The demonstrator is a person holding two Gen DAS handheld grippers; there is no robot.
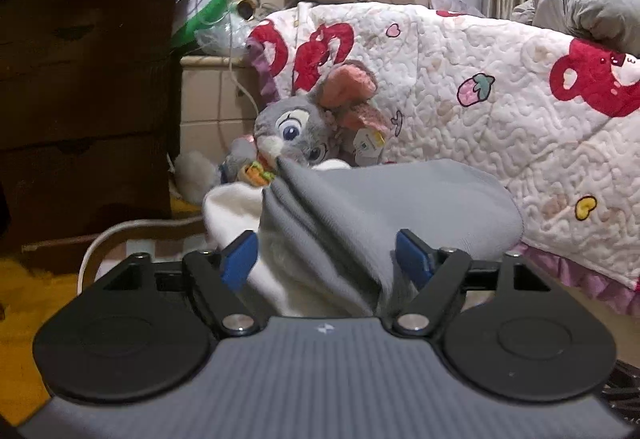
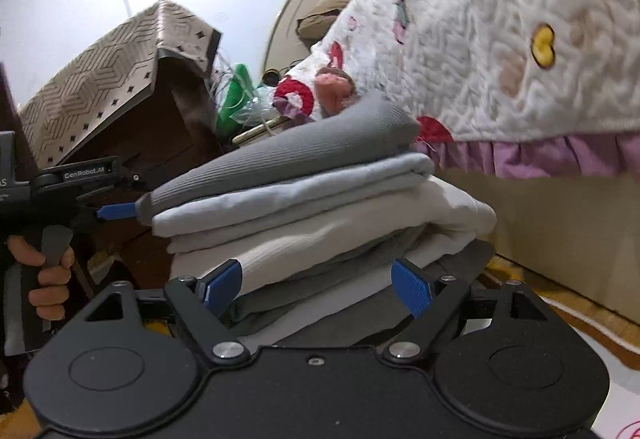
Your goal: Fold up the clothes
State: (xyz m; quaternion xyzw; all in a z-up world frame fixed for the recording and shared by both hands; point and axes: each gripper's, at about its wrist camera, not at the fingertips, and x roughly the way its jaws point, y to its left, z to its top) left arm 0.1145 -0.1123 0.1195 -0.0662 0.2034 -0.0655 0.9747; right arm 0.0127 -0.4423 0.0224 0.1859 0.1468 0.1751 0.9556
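Bedroom clutter frames a quilted bedspread [image 2: 500, 39] beside which sits the stack of folded clothes [image 2: 320, 207], topped by a ribbed grey garment [image 1: 360, 215]. Soft, light and floppy, it probably handles best pinched at a folded edge. Both grippers stand wide: the left gripper [image 1: 328, 259] straddles grey cloth unpinched; the right gripper [image 2: 318, 287] brackets the stack's lower layers, gripping nothing.
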